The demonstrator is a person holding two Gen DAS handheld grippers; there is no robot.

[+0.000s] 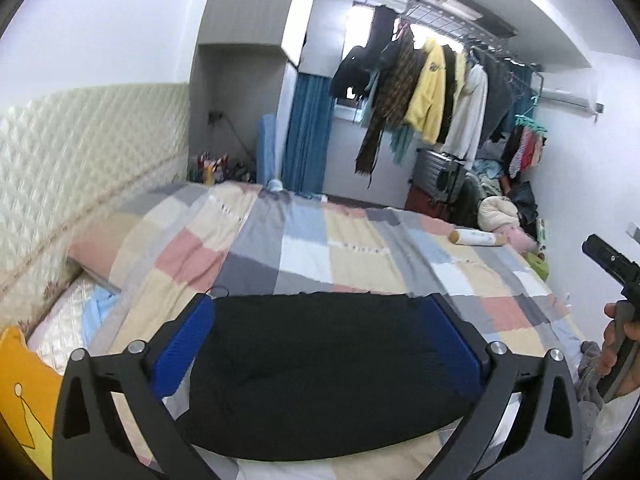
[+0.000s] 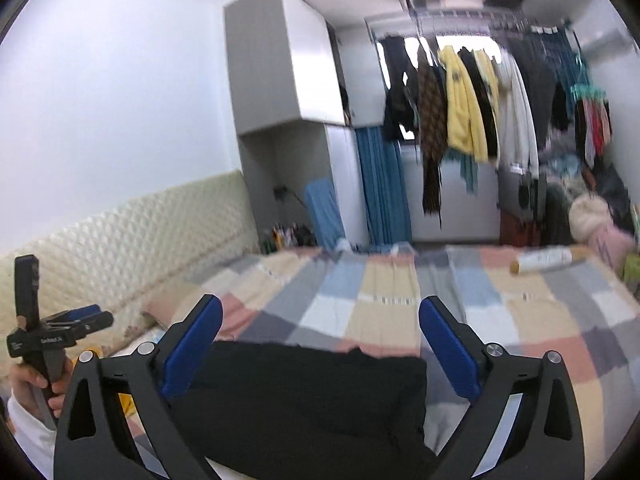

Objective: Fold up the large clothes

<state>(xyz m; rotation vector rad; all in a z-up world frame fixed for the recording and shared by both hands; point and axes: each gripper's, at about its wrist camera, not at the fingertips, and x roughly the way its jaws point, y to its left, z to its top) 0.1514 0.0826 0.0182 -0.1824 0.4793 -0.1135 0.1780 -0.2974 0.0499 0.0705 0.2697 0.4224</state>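
Observation:
A black garment (image 1: 328, 376) lies folded flat on the checkered bedspread (image 1: 304, 240), near its front edge. In the left wrist view my left gripper (image 1: 322, 300) hangs above it, open, blue pads (image 1: 184, 348) wide apart and touching nothing. The right wrist view shows the same black garment (image 2: 304, 400) below my right gripper (image 2: 320, 304), also open and empty, with the bedspread (image 2: 400, 300) beyond. Each gripper appears in the other's view, held by a hand: the right gripper (image 1: 612, 268) at the right edge, the left gripper (image 2: 94, 317) at the far left.
A white bottle with tan ends (image 1: 476, 237) lies on the far right of the bed. A quilted headboard (image 1: 80, 160) runs along the left. Several clothes hang on a rack (image 1: 432, 92) by the window, above a suitcase (image 1: 436, 172). A yellow cushion (image 1: 20, 384) sits at near left.

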